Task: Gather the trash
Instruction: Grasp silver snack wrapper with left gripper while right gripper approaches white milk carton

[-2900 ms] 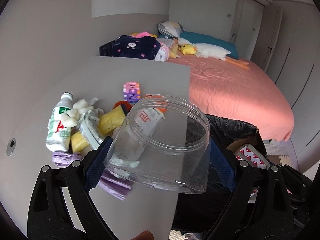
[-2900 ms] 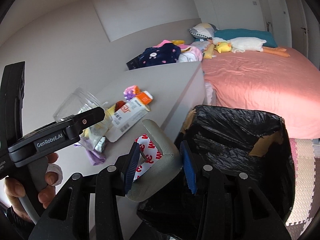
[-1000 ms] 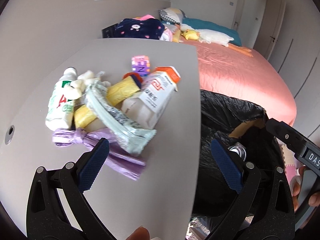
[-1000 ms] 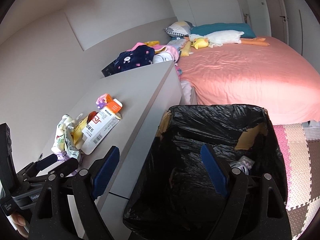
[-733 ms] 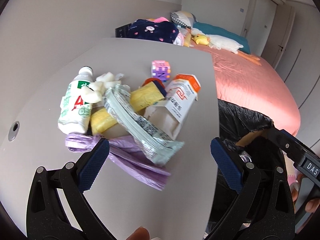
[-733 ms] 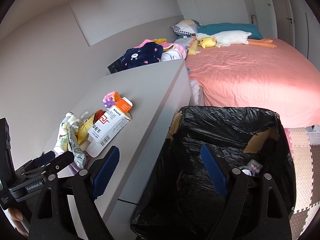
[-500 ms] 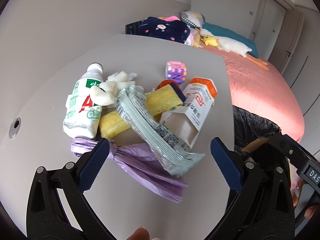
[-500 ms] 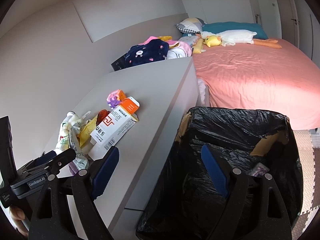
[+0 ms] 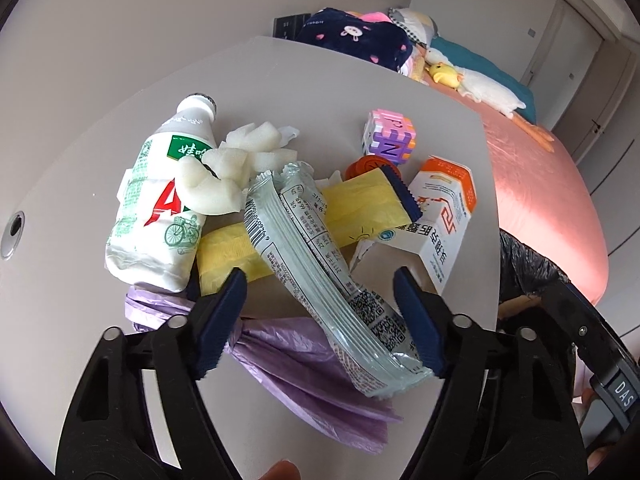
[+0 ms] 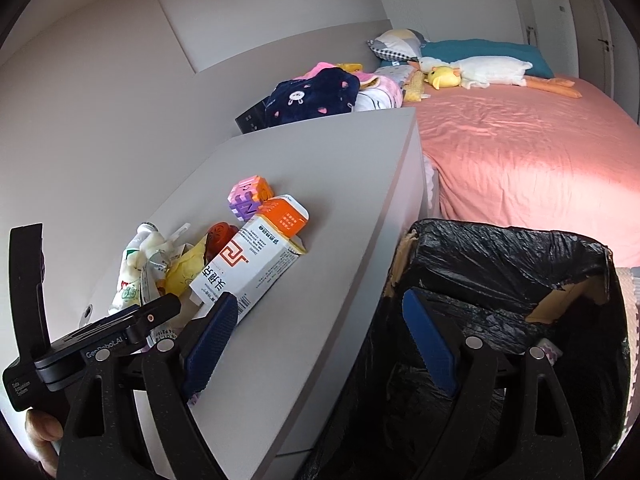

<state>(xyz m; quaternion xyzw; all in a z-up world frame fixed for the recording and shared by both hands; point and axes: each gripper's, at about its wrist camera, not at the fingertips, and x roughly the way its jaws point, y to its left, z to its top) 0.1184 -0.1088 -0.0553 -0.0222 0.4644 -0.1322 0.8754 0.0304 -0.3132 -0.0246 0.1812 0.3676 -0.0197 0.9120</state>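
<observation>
Left gripper (image 9: 318, 318) fingers closing, not yet pressing, astride the silver wrapper (image 9: 320, 264) lying between them atop the surface (image 9: 320, 80) pile; judged light, crinkly, slippery, so pinch mid-length; right gripper (image 10: 320, 342) fingers apart, empty.

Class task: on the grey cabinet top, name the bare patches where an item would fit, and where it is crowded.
Bare: the cabinet top from the puzzle cube back to the dark blanket, and the strip beside the medicine box along the bin-side edge. Crowded: the trash pile around the bottle.
</observation>
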